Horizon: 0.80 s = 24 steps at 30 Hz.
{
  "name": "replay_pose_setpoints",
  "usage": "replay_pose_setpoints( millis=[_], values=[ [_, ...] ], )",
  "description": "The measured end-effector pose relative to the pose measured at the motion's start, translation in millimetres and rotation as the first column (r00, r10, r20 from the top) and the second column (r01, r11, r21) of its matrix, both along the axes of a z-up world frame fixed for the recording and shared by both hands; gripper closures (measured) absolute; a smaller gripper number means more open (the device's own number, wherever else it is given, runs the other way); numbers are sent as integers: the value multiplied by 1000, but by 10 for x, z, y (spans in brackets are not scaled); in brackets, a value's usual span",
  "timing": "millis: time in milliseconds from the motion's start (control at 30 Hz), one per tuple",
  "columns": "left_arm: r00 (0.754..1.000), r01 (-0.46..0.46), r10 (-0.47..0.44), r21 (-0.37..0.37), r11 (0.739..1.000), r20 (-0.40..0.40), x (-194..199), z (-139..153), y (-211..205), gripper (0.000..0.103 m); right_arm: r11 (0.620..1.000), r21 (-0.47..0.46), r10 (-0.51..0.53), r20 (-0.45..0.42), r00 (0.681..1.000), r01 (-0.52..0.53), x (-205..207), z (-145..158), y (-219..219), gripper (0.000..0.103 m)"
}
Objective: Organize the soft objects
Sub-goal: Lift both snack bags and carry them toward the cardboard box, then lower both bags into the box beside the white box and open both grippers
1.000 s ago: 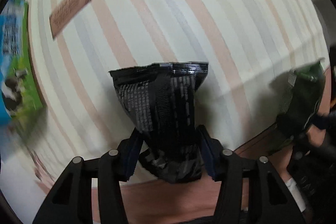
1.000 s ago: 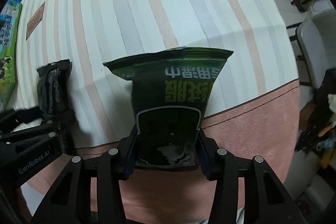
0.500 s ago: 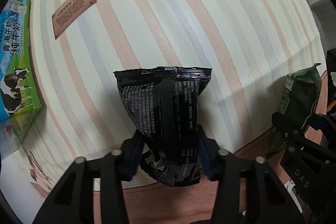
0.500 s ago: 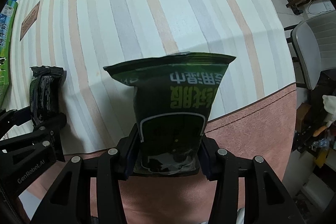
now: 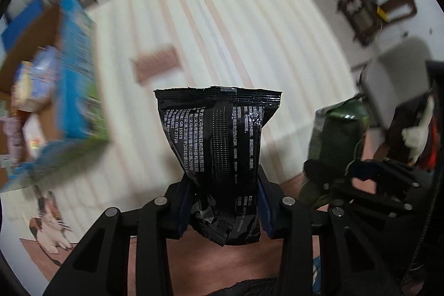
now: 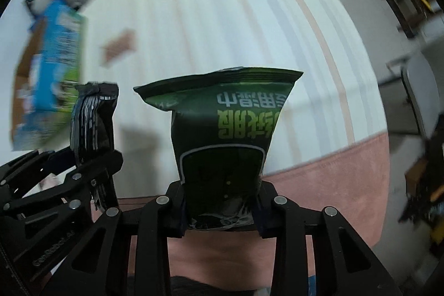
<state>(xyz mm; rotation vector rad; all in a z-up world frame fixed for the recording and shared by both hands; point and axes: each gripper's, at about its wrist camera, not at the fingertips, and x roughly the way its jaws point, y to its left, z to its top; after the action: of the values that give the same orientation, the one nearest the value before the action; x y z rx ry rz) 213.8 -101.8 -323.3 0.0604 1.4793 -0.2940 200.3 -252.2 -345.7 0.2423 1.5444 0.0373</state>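
Observation:
My left gripper (image 5: 223,203) is shut on a black foil packet (image 5: 219,146) and holds it upright above the striped tablecloth (image 5: 194,18). My right gripper (image 6: 220,208) is shut on a dark green snack bag (image 6: 224,135) with light green lettering, also held upright. The green bag shows in the left wrist view (image 5: 335,135) at the right, in the right gripper (image 5: 327,182). The black packet shows in the right wrist view (image 6: 93,118) at the left, in the left gripper (image 6: 91,171).
A blue and green milk carton box (image 5: 75,79) with an open cardboard side stands at the table's left; it also shows in the right wrist view (image 6: 52,71). A brown label (image 5: 156,67) lies on the cloth. A pink table border (image 6: 333,162) runs near me. Chairs (image 5: 388,10) stand beyond the table.
Both grippers have tilted up and lifted with their packets; the views now reach the table's far edge and the room. The box at the left is blurred by the motion.

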Motion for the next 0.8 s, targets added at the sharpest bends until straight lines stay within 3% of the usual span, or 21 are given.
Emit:
replay_pose_setpoints(
  millis=[133,267,400,467,567,667,800],
  values=[
    [992,-82,84,-30,996,96,191,596,619,66,995,58,79,103,992,-86,223,650,544,66],
    [976,-179,183,-47,983,114,414,872,1323,66,976,103,169,189,967,-191,495,1194,1171,66],
    [955,-268,271,-47,962,123,616,888,1862,66,952,121,249,235,940,-282,763,1464,1922,66],
    [944,-309,314,-60,949,102,729,850,2120,66,942,126,276,241,931,-311,884,1499,2218,66],
    [928,-371,373,-99,923,6,932,610,2422,66,930,118,318,221,922,-349,1041,1383,2637,66],
    [902,-430,420,-120,895,-100,1123,280,2757,66,928,95,343,166,925,-361,1239,1098,3019,66],
    [878,-460,435,-110,881,-199,1290,-144,2922,66,928,68,358,104,928,-366,1320,599,3017,66]
  ],
)
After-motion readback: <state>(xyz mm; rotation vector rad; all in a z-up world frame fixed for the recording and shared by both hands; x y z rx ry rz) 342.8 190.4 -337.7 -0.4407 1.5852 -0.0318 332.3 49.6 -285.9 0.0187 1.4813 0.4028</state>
